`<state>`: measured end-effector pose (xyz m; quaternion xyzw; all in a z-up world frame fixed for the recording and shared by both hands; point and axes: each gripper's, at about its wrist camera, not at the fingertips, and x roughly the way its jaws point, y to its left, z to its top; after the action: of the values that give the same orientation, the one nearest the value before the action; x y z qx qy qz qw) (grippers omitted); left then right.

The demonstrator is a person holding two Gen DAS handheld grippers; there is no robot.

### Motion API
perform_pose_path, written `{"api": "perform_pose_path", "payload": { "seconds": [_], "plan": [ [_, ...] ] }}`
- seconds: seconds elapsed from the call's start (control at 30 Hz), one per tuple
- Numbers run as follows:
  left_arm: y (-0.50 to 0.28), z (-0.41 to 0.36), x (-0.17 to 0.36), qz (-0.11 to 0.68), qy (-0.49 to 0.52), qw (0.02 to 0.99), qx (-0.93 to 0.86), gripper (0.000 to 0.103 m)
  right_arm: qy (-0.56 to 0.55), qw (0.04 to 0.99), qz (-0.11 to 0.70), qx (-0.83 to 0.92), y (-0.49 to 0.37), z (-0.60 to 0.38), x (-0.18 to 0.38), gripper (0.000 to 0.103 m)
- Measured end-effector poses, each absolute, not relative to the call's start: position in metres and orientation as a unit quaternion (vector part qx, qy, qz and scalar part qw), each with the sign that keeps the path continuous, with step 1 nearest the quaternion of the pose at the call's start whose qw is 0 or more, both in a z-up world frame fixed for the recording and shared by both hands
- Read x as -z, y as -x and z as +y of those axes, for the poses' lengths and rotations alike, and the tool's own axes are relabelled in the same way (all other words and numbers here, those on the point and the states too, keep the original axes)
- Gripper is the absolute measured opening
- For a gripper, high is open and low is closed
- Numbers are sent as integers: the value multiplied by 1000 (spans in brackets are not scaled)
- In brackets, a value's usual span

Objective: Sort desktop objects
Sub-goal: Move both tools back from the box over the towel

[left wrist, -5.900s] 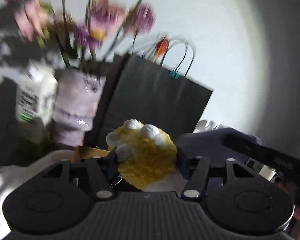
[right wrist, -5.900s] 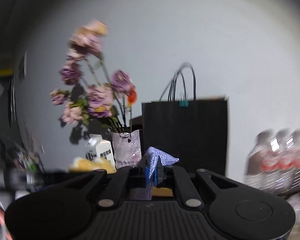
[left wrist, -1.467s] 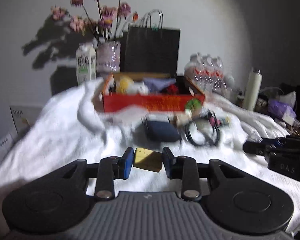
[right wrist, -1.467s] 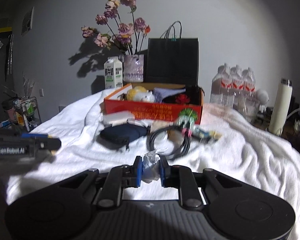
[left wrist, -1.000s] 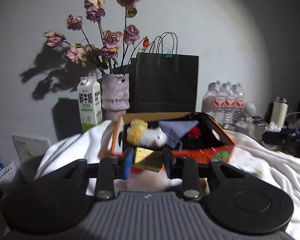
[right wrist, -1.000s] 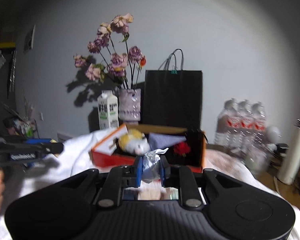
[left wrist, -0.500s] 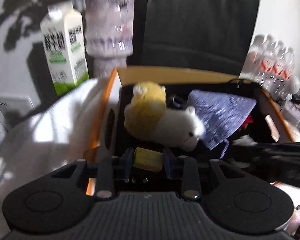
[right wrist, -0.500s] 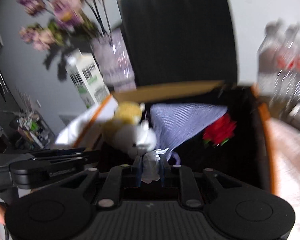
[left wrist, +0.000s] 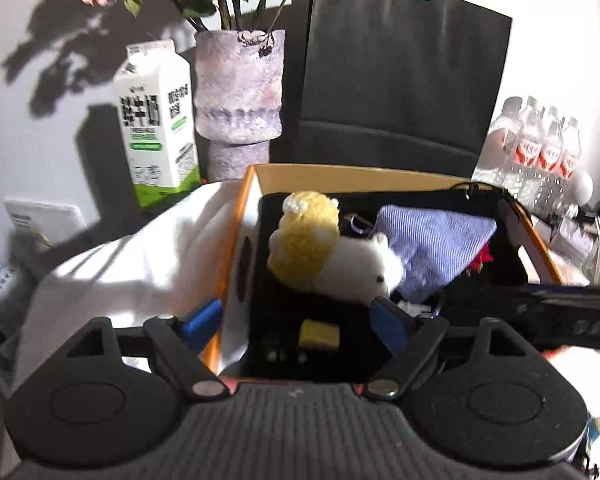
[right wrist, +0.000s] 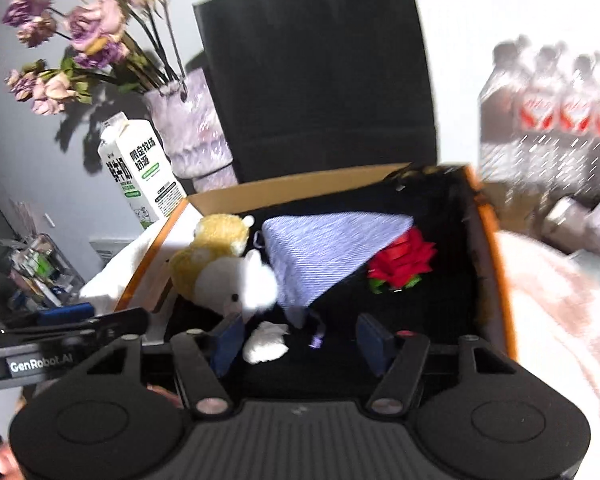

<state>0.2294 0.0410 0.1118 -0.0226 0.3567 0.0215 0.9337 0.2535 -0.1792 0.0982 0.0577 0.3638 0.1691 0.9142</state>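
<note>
grippers are tilted down over the orange box [left wrist: 236,232]. the left gripper [left wrist: 296,320] is seen with its jaws opening, spread wide; a yellow block [left wrist: 319,334] lies loose between them on the box's dark floor, touched by neither pad. the right gripper [right wrist: 300,338] is likewise opening, a crumpled white wad [right wrist: 266,344] lying free beside its left finger. at twelve o'clock from both, a plush toy [left wrist: 328,252] and a blue cloth [right wrist: 328,244] are seen in the box.
</note>
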Motion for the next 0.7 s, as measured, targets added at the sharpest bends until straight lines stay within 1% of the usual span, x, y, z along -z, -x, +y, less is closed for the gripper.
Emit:
{"api": "perform_pose_path", "payload": {
  "seconds": [0.07,0.13,0.23,0.47,0.7],
  "plan": [
    [-211,36,-115,353,8,935,-23,85,-32,924,345,-164,-235,-186,-109,69],
    [-187,31,-116,347,-5,938,-20,85,-14,934,322,-154,-209,-195,-116,72],
    [-147,27,-111,339,12,941,-10,85,-11,943,297,-151,-168,-209,-118,75],
    [-53,18,-92,328,59,943,3,85,-26,955,265,-132,-71,-228,-98,75],
    [35,6,-59,313,61,948,0,86,-49,962,248,-108,21,-243,-54,76]
  ]
}}
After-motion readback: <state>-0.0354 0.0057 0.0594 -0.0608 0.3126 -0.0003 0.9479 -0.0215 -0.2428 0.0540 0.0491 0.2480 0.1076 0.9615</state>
